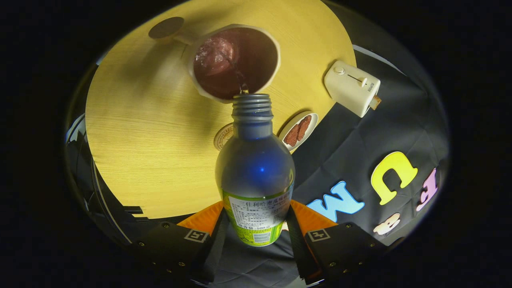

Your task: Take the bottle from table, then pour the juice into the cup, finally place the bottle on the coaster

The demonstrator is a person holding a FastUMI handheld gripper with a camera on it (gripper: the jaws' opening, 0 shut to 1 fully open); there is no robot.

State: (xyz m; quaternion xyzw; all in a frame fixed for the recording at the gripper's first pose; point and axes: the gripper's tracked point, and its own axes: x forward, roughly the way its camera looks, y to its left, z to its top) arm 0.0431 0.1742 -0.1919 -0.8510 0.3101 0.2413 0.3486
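Two fingers [216,236] of the gripper [256,228] press on the lower, labelled part of the bottle [255,168], one on each side, pinching it firmly. The bottle points away from the fingers with its uncapped threaded neck tipped toward the cup [236,62], which stands on the round wooden table [144,136] just beyond the bottle's mouth. A thin dark stream of juice [242,85] runs from the mouth over the cup's near rim — the cup already holds dark liquid with a paler lump of something glossy in it, though what that is cannot be told.

Half hidden behind the bottle's shoulder, a round coaster [222,137] with a printed ring lies flat on the table. Just beside the bottle's other shoulder, at the table's edge, sits a small oval plate [299,130] carrying two brownish pieces. A cream toaster [352,88] with a slice poking from it stands farther off near the table's edge. Beyond the cup, a dark round disc [166,27] rests on the tabletop — apart from everything else.
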